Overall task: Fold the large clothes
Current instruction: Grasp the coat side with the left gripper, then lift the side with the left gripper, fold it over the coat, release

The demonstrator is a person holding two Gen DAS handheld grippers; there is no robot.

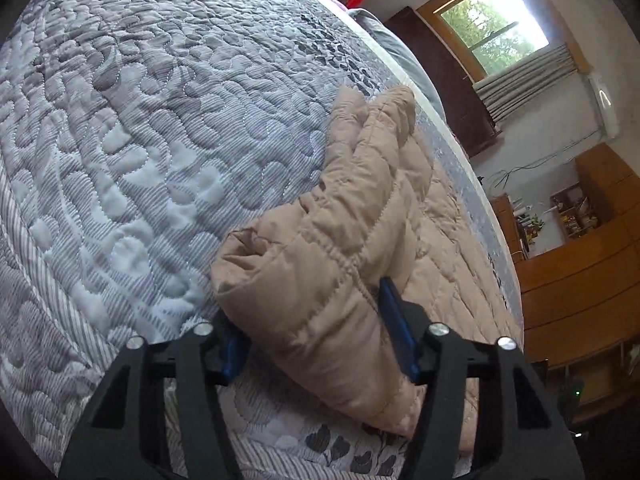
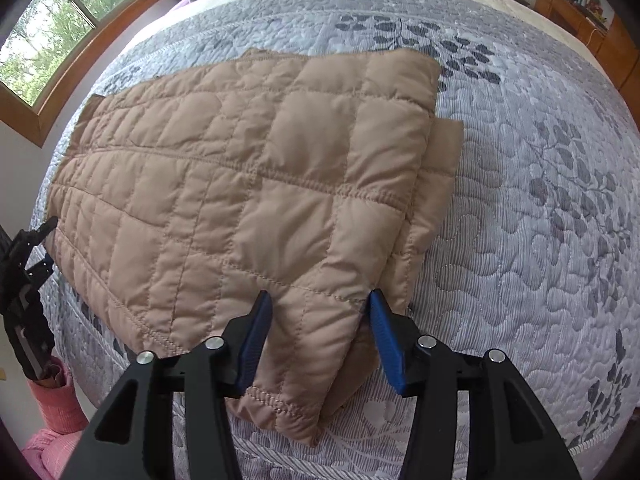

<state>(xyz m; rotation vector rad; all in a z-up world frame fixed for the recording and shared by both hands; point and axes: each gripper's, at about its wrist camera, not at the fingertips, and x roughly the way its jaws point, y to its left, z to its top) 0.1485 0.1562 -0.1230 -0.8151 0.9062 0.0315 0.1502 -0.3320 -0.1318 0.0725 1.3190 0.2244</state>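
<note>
A tan quilted jacket (image 2: 240, 184) lies folded flat on the grey quilted bed (image 2: 520, 200). My right gripper (image 2: 320, 312) is open, its blue fingers (image 2: 386, 344) on either side of the jacket's near folded corner. My left gripper (image 1: 312, 320) is open around a thick folded edge of the jacket (image 1: 328, 248), with the blue fingers (image 1: 396, 320) on both sides of the fabric. The left gripper also shows at the left edge of the right wrist view (image 2: 28, 264).
The bed edge runs close to the jacket's far side (image 1: 472, 184). A window (image 1: 492, 24) and wooden cabinets (image 1: 580, 280) stand beyond it. A pink cloth (image 2: 56, 420) sits low beside the bed. Bare quilt (image 1: 120, 140) spreads to the left.
</note>
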